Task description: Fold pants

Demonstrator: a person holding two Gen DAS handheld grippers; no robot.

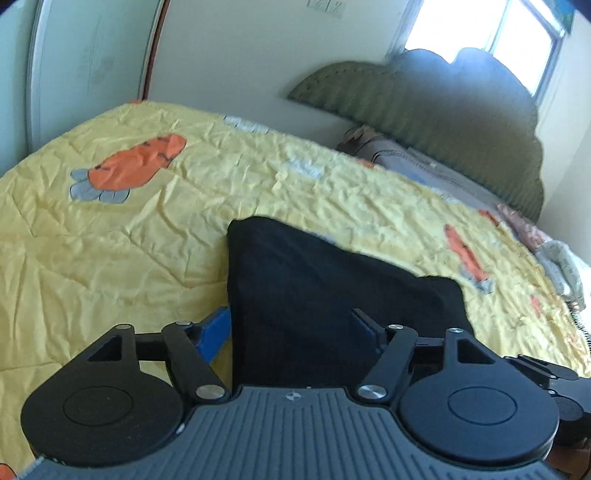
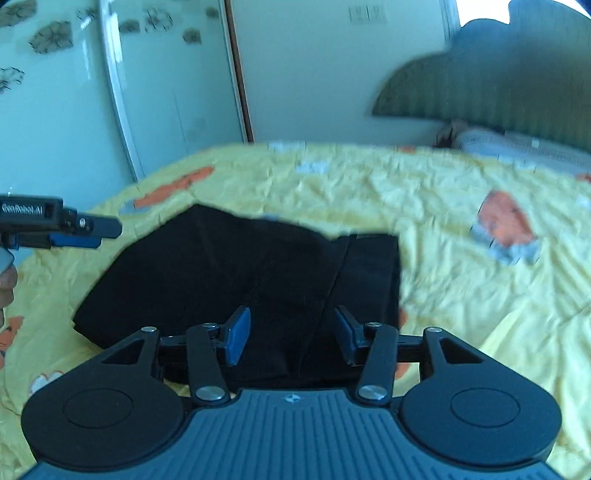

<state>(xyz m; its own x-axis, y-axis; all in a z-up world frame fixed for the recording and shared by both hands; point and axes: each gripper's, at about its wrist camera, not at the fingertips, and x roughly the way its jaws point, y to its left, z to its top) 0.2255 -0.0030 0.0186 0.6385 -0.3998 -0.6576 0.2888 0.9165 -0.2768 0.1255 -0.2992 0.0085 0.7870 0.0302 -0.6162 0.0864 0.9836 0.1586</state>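
Observation:
The black pants [image 1: 332, 288] lie folded into a compact stack on the yellow bedspread [image 1: 110, 240]. In the left wrist view my left gripper [image 1: 290, 328] is open and wide. Its left pad [image 1: 214, 332] hangs over the bedspread just beyond the stack's left edge, and its right pad [image 1: 365, 325] is over the black cloth. In the right wrist view the pants [image 2: 221, 266] fill the middle. My right gripper [image 2: 291, 334] is open above their near edge, nothing pinched. The left gripper [image 2: 88, 230] shows there at the far left, clear of the cloth.
A green padded headboard [image 1: 443, 110] and pillows [image 1: 424, 166] stand at the bed's far end under a bright window [image 1: 480, 29]. Pale wardrobe doors [image 2: 147, 92] stand behind the bed. A hand [image 2: 5, 284] shows at the left edge. The bedspread [image 2: 461, 295] has orange carrot prints.

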